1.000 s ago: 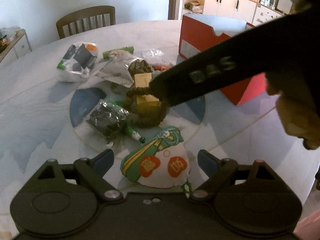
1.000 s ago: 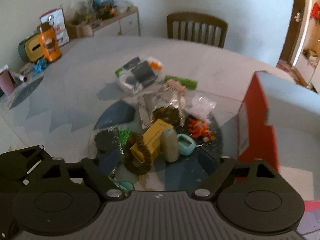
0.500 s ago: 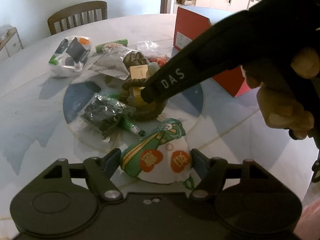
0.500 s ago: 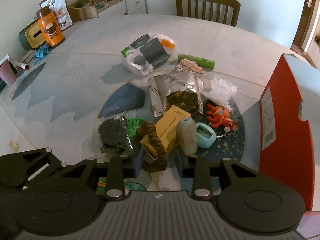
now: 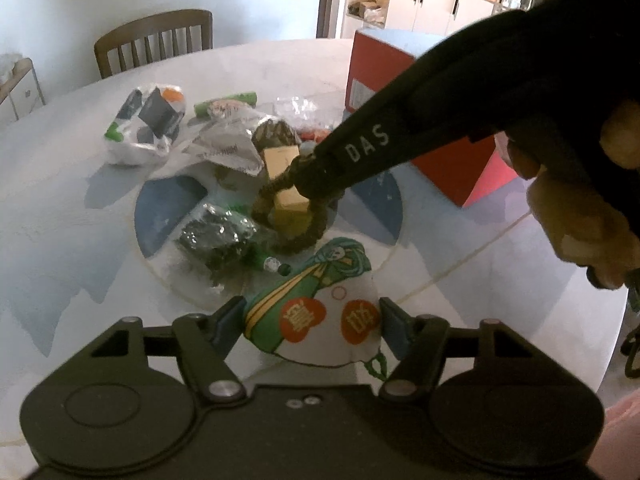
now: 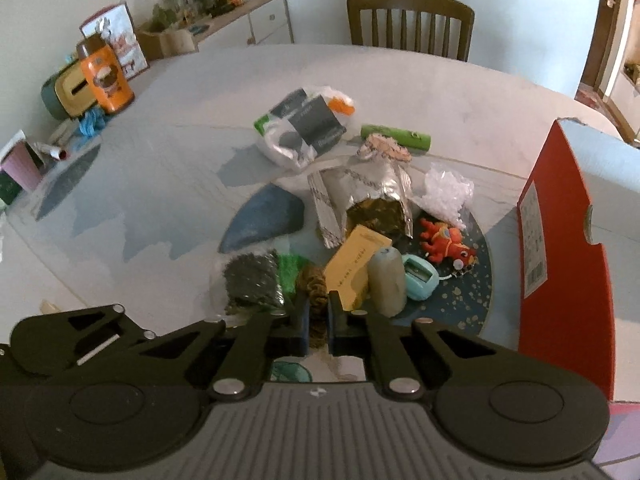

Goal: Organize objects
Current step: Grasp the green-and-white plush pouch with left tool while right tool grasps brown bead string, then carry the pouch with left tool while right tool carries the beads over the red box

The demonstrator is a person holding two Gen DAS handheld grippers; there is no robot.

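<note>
A white and green cloth pouch (image 5: 320, 312) with two orange patches lies at the near edge of the round table (image 5: 60, 208). My left gripper (image 5: 312, 322) is shut on it, one finger pressed to each side. Beyond it a brown braided ring (image 5: 288, 236) loops around a yellow box (image 5: 286, 196) in the pile. My right gripper (image 6: 318, 320) is shut on that brown ring (image 6: 316, 284); in the left wrist view its black finger (image 5: 360, 148) reaches in from the right, held by a person's hand (image 5: 580, 216). A red box (image 6: 560, 260) stands open-topped at the right.
The pile also holds a silver foil bag (image 6: 360, 188), a white plastic bag (image 6: 304, 128), a green tube (image 6: 396, 136), a red toy (image 6: 448, 240), a teal sharpener (image 6: 420, 280), a beige bottle (image 6: 386, 280) and a dark packet (image 6: 252, 280). A chair (image 6: 408, 28) stands beyond the table.
My right gripper's fingers have come together on the brown ring. My left gripper's fingers have closed in from wide apart onto the sides of the pouch.
</note>
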